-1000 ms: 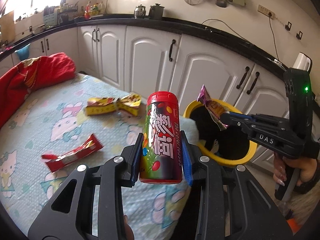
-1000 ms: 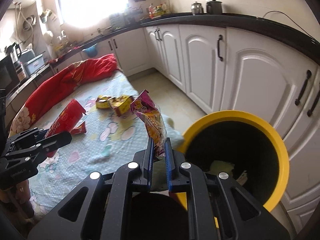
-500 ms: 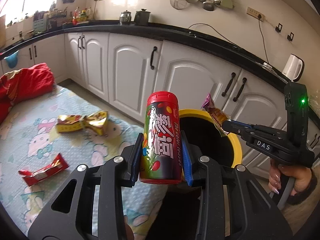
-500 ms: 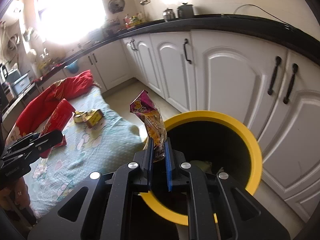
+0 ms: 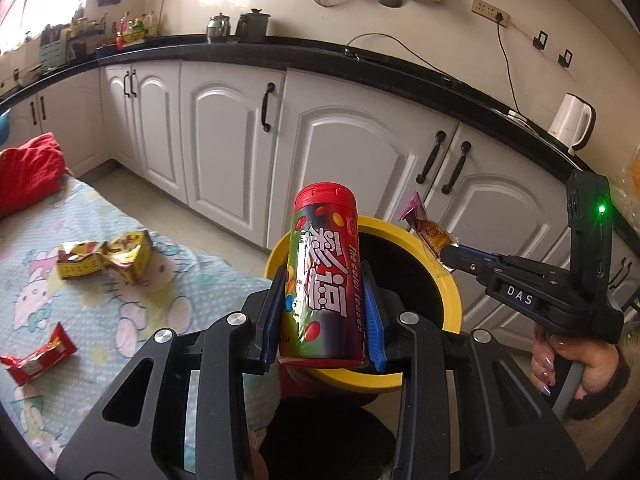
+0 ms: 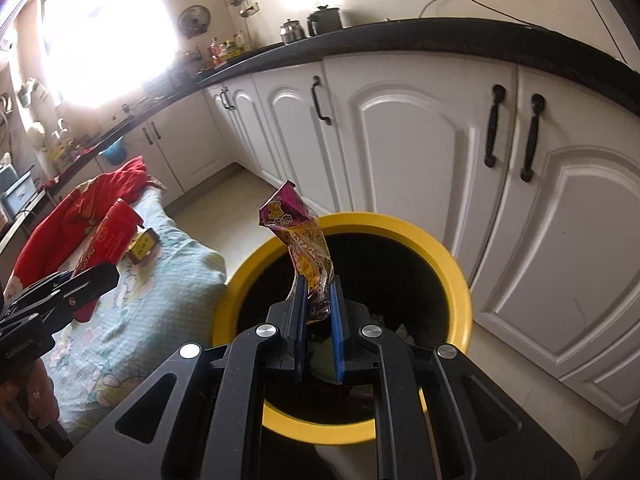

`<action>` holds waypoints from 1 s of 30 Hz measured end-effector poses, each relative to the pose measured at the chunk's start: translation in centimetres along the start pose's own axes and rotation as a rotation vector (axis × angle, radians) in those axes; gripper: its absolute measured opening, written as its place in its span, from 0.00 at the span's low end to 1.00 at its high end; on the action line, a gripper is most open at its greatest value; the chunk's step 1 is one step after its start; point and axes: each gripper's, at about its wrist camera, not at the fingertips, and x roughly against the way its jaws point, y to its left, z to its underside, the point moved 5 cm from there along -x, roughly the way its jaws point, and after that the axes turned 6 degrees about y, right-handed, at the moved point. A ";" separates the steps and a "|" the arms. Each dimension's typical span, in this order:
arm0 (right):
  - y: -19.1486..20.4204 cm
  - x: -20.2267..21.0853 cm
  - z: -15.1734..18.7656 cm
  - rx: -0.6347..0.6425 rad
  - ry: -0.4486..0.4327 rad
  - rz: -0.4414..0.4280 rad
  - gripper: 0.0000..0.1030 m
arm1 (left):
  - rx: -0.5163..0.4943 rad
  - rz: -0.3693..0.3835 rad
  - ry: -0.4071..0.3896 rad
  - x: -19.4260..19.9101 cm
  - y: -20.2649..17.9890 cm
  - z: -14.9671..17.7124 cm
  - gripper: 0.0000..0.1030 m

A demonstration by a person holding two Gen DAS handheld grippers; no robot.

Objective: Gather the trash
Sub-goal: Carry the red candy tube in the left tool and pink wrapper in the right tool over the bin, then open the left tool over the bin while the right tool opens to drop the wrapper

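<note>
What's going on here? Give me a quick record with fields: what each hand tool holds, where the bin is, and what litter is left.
left gripper: jaws shut on the candy tube, held upright
right gripper: jaws shut on the purple snack wrapper
bin: yellow rim, black inside, on the floor beside the bed, just beyond both grippers
litter left on bed: crumpled yellow wrapper, red wrapper
bed cover: pale cartoon print

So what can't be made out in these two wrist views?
- Bin contents: right wrist view, dark interior, partly behind the right claw and its wrapper.
- Candy tube base: left wrist view, behind the left claw.
- Yellow packets print: too small.
- Window: blown out.
</note>
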 end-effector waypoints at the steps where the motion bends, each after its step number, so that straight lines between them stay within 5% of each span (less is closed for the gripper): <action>1: -0.3 -0.1 0.1 -0.006 0.002 0.003 0.10 | -0.001 0.002 0.004 -0.3 -0.2 0.0 0.26; 30: -3.2 -2.5 2.0 -0.073 0.088 0.058 0.11 | -0.024 0.030 0.082 -6.5 -2.2 0.3 0.23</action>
